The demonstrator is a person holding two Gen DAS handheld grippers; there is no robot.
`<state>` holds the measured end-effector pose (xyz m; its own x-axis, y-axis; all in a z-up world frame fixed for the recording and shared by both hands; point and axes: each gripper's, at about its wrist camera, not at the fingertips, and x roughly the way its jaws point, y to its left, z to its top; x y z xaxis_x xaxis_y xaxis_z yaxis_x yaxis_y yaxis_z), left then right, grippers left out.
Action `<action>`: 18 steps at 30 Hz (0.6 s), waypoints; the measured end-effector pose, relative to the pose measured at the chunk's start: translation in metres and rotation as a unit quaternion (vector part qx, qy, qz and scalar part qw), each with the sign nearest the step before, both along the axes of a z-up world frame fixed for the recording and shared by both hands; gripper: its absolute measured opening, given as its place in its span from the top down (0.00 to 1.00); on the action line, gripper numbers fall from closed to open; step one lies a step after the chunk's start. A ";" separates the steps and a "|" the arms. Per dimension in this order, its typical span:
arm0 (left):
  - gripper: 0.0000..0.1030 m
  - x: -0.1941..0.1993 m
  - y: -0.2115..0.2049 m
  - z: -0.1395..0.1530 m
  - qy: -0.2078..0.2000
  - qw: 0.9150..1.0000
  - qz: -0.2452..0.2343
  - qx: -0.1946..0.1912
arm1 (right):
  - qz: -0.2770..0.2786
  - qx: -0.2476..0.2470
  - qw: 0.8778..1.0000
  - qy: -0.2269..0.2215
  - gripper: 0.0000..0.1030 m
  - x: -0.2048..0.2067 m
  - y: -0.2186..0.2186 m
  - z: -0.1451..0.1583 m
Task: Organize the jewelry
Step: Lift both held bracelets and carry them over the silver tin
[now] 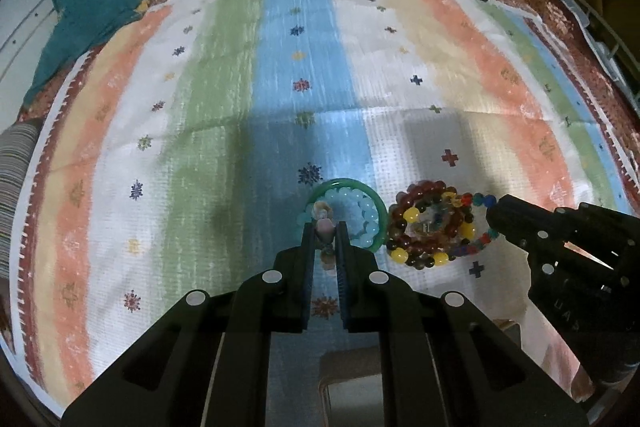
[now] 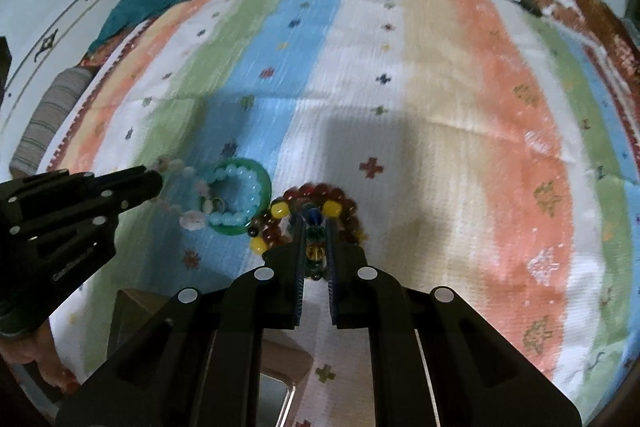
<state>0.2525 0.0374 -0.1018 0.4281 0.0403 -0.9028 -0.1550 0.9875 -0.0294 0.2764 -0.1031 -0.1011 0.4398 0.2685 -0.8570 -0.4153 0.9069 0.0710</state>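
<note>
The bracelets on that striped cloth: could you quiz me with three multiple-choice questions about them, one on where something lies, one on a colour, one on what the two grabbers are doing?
1. Where does the pale blue bead bracelet lie?
A. inside the green bangle
B. on the teal cloth
C. in a box

2. What colour are the biggest bright beads in the dark red pile of bracelets?
A. white
B. yellow
C. pink

3. What is the left gripper doing?
A. standing wide open
B. shut on a pale pink bead bracelet
C. holding the bangle

Answers: 1 A, the bangle rings it. 2 B, yellow beads dot the pile. 3 B, pinkish beads sit between its fingers; the right gripper likewise pinches a multicoloured bead bracelet.
</note>
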 end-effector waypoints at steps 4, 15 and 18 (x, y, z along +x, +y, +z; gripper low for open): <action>0.91 -0.009 0.003 0.006 -0.016 1.000 0.004 0.001 | 0.005 -0.005 1.000 -0.021 0.90 -0.008 0.002 0.007; 0.91 -0.033 -0.002 0.034 -0.074 0.997 -0.009 0.021 | 0.011 0.008 0.997 -0.079 0.90 -0.029 0.004 0.031; 0.91 -0.039 -0.002 0.042 -0.091 0.996 -0.014 0.018 | 0.013 0.014 0.995 -0.096 0.90 -0.035 0.004 0.039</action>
<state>0.2137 0.0355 -0.0599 0.5865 0.0563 -0.8080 -0.1231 0.9922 -0.0201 0.2412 -0.0995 -0.0620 0.5865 0.3042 -0.7506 -0.4473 0.8943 0.0128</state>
